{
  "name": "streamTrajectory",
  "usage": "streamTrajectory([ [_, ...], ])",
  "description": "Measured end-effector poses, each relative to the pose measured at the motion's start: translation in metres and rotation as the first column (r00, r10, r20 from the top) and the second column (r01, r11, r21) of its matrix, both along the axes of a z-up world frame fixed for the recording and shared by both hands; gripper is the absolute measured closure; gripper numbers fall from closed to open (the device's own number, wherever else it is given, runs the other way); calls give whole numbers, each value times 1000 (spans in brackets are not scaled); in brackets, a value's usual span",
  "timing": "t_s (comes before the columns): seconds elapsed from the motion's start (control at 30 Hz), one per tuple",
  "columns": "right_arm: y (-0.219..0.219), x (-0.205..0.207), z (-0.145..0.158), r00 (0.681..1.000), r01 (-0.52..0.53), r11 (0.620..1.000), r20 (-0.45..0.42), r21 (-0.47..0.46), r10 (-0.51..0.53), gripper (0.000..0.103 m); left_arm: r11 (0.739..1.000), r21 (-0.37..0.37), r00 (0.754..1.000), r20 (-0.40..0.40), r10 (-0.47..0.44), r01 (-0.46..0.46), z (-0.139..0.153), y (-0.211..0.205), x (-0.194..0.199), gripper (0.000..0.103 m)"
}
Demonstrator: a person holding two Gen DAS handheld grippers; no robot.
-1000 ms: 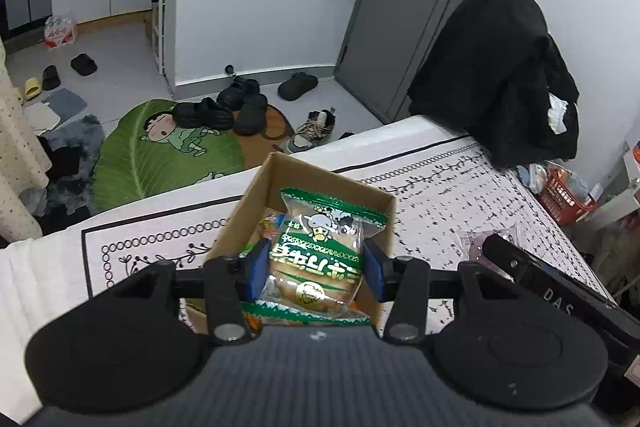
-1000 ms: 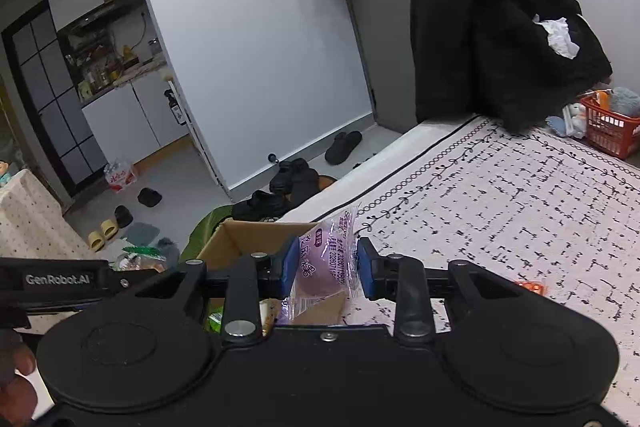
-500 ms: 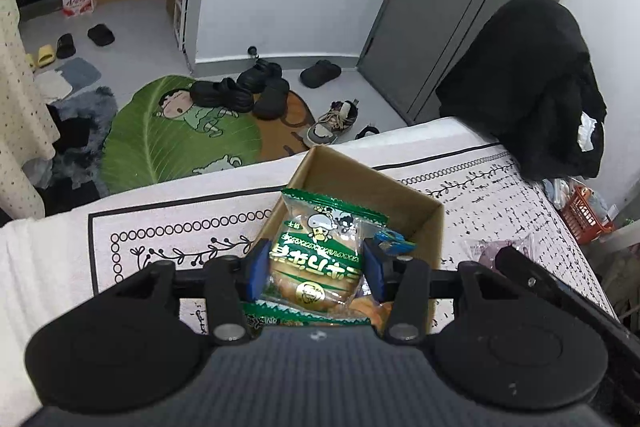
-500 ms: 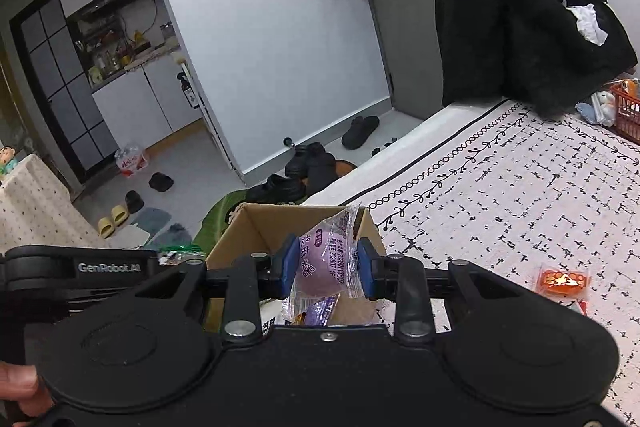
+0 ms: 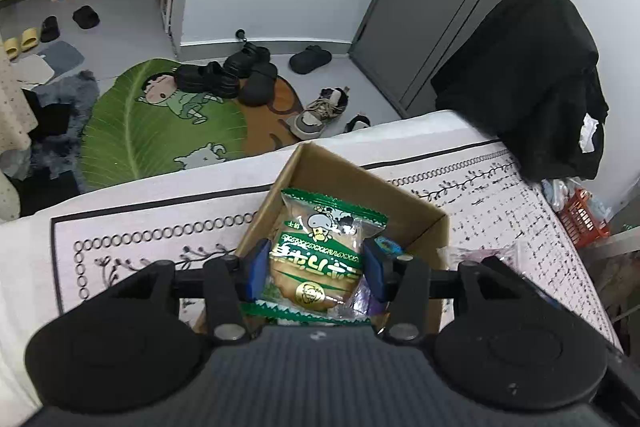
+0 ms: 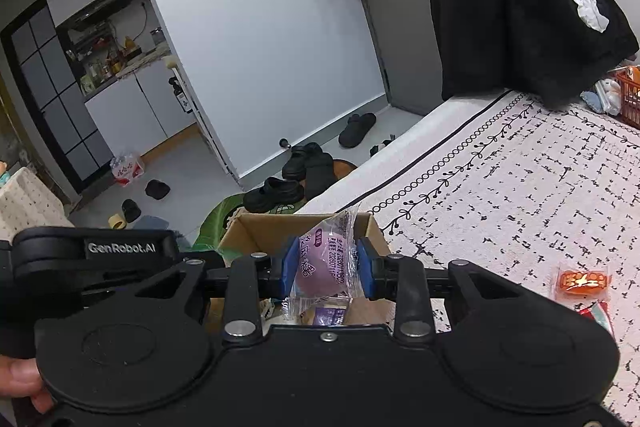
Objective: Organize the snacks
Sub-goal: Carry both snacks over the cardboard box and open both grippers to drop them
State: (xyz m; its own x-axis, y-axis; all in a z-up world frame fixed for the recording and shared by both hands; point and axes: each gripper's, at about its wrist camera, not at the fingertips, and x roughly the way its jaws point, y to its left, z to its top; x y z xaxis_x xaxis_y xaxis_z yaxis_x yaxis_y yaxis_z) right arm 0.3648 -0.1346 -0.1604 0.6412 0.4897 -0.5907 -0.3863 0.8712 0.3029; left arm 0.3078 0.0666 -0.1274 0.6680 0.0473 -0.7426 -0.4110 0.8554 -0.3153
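Observation:
My left gripper is shut on a green-wrapped cake packet and holds it over the open cardboard box on the bed. A blue-topped snack and a purple wrapper lie inside the box. My right gripper is shut on a clear packet with a purple pastry and holds it over the same box. The left gripper body shows at the left of the right wrist view.
An orange snack packet and a red-and-white one lie on the patterned bedspread to the right. A black coat hangs over the bed's far corner. Shoes and a green rug are on the floor beyond.
Both grippers have moved forward, each with its snack, so that they now hang over the box. The box sits closer and lower in both views.

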Motion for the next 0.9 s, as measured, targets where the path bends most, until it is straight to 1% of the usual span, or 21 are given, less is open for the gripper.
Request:
streamTrajectory([
  [0.07, 4, 2, 0, 1000, -2, 1000, -2, 4, 3, 72, 1000, -6, 1000, 5, -2, 3, 0, 1, 3, 55],
  [0.13, 7, 3, -1, 1000, -4, 1000, -4, 8, 4, 72, 1000, -12, 1000, 14, 1, -1, 2, 3, 4, 52],
  [0.23, 10, 2, -1, 1000, -7, 1000, 1, 18, 7, 71, 1000, -29, 1000, 22, 2, -2, 5, 7, 5, 50],
  [0.33, 12, 2, 1, 1000, 1, 1000, 5, 22, -1, 57, 1000, -24, 1000, 23, 16, -15, 7, 13, 4, 49],
  [0.37, 11, 2, 1, 1000, 7, 1000, -1, 24, -7, 49, 999, -25, 999, 24, 22, -21, 8, 15, 3, 49],
  [0.4, 9, 1, 3, 1000, 11, 1000, -2, 19, -11, 47, 999, -25, 999, 24, 28, -27, 9, 16, 2, 49],
  [0.5, 3, 0, 7, 999, 34, 999, 9, -13, -34, 45, 999, -20, 999, 22, 43, -43, 11, 21, -1, 47],
  [0.67, -12, -2, 11, 998, 59, 998, -14, -13, -59, 42, 998, -16, 998, 16, 59, -59, 14, 22, -8, 37],
  [0.7, -15, -3, 11, 998, 59, 998, -17, -16, -60, 40, 998, -16, 998, 15, 59, -59, 15, 21, -9, 36],
  [0.77, -20, -5, 12, 998, 61, 998, -21, -21, -61, 37, 998, -12, 998, 9, 58, -58, 16, 19, -12, 29],
  [0.83, -24, -8, 13, 998, 61, 998, -23, -23, -62, 35, 998, -5, 998, 4, 59, -59, 18, 16, -15, 26],
  [0.9, -29, -10, 14, 998, 66, 998, -24, -24, -66, 30, 998, 7, 998, -3, 61, -61, 21, 12, -16, 24],
])
